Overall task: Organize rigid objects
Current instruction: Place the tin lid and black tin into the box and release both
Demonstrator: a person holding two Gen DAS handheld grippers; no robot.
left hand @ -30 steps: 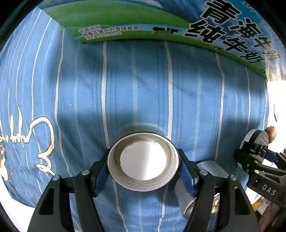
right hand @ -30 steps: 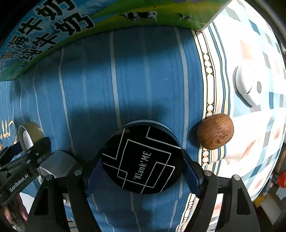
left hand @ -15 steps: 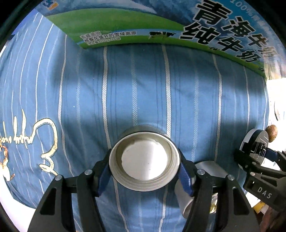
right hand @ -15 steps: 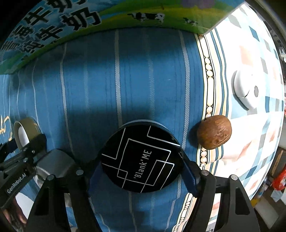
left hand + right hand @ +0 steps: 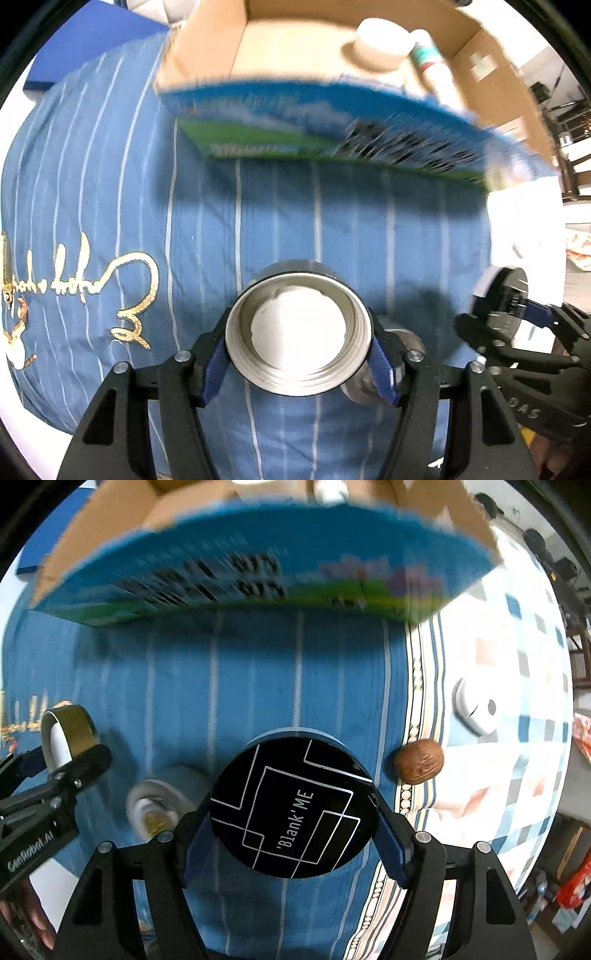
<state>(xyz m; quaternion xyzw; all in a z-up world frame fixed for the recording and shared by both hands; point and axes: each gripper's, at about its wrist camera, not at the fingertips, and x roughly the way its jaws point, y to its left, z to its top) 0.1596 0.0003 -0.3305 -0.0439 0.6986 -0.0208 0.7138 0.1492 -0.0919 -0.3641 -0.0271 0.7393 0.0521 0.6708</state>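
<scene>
**Both claws loaded, box ahead**

My left claw (image 5: 299,363) is clamped on a round metal lid (image 5: 298,338), its threaded rim facing me and a smooth white liner inside; the blue pads (image 5: 212,363) press its two sides. It hangs above the blue striped cloth (image 5: 110,192), soft and creased, with gold stitched script at the far left. Just under and right of the lid lies a pale cylinder on its side, a glass jar (image 5: 157,806) by the look of its open mouth, touching nothing I hold.

Ahead stands the open cardboard box (image 5: 303,122), its printed blue and green wall blurred; inside sit a white tub (image 5: 384,44) and a tube (image 5: 437,68). The cloth between me and that wall is open room.

My right claw (image 5: 295,825) is clamped on a black round tin (image 5: 293,808), glossy, with white line art. To its right, near the cloth's beaded edge, a brown wrinkled walnut (image 5: 419,760) rests, and farther out a white computer mouse (image 5: 474,710) on the checked sheet (image 5: 517,775).
</scene>
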